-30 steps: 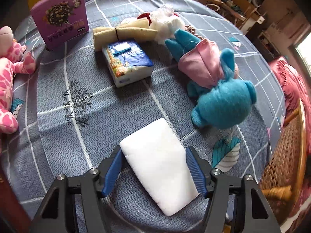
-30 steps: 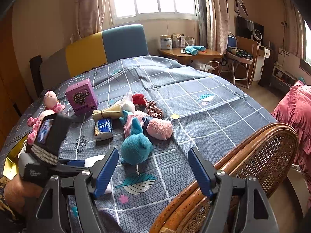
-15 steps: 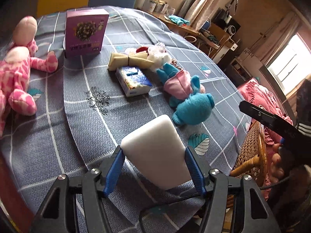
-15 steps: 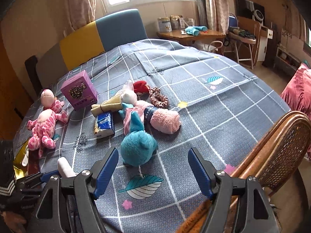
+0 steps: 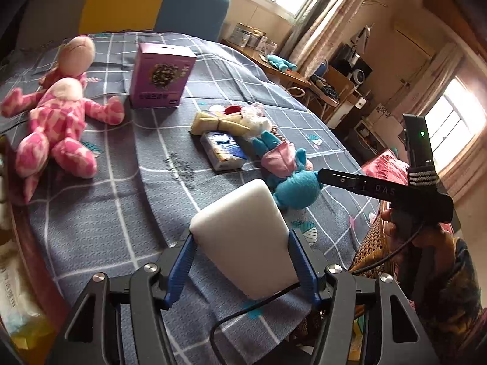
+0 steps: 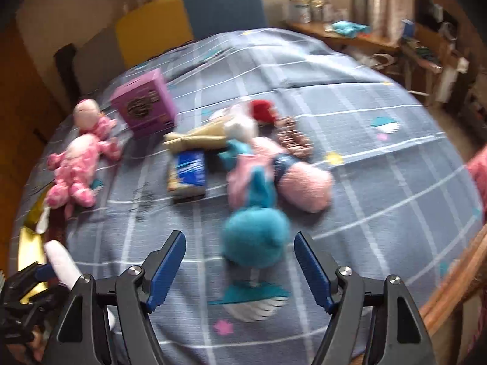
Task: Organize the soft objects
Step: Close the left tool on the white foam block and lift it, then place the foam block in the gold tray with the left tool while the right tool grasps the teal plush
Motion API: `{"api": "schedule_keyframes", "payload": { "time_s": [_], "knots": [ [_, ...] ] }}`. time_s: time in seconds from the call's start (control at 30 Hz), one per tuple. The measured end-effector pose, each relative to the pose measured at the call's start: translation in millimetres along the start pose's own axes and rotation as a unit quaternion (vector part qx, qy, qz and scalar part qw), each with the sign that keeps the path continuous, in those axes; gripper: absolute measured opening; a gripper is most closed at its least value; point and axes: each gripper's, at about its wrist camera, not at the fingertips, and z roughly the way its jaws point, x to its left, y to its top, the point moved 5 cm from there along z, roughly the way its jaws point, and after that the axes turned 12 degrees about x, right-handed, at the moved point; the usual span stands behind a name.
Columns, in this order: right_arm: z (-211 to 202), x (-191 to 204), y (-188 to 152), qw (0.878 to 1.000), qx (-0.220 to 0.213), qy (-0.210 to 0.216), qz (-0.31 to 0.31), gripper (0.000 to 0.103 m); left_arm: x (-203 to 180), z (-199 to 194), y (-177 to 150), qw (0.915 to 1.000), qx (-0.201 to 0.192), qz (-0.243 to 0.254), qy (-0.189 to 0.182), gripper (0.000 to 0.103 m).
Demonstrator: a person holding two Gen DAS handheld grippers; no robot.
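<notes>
Sponge block held in left hand-held gripper, toys waiting on the bed

White sponge block point(image 5: 243, 243) is clamped between the blue pads of the left hand-held gripper point(image 5: 242, 269), raised off the bed point(image 5: 91, 213), long axis pointing away from the camera and tilted up.

Far left on the bed: pink spotted plush point(image 5: 57, 130), lying flat. Just right of it and further back, purple box point(image 5: 161, 80) stands upright. Centre pile: beige rolled cloth point(image 5: 213, 123), blue tissue pack point(image 5: 225, 150) touching it on the near side, then teal plush point(image 5: 292, 176) with pink clothing. Pink fuzzy roll point(image 6: 304, 182) lies against the teal plush on the right.

Right hand-held gripper point(image 6: 240, 270): jaws spread wide, holding nothing. In the right wrist view the teal plush sits just ahead, roughly centred between the fingers, body running away from the camera. Right is clearly the nearer hand, and probably takes that plush next; the view is motion-blurred, so contact cannot be told.

Containers: the only one is the purple box, and whether it is open or what it holds cannot be told.
</notes>
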Motion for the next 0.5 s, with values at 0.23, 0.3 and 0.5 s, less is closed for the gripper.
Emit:
{"api": "schedule_keyframes", "payload": {
  "time_s": [0.23, 0.3, 0.5],
  "knots": [
    [72.3, 43.4, -2.5, 0.992, 0.102, 0.052, -0.056, 0.070, 23.6, -16.3, -12.5, 0.9994, -0.010, -0.029, 0.014, 0.062],
    [94.5, 26.4, -7.0, 0.990, 0.139, -0.019, -0.031, 0.068, 31.7, -15.5, -13.7, 0.9990, -0.008, -0.037, 0.021, 0.062],
    [94.6, -8.6, -10.9, 0.984, 0.127, -0.122, 0.018, 0.068, 38.9, -4.4, -16.3, 0.9989, 0.005, -0.041, 0.021, 0.062]
  ]
}}
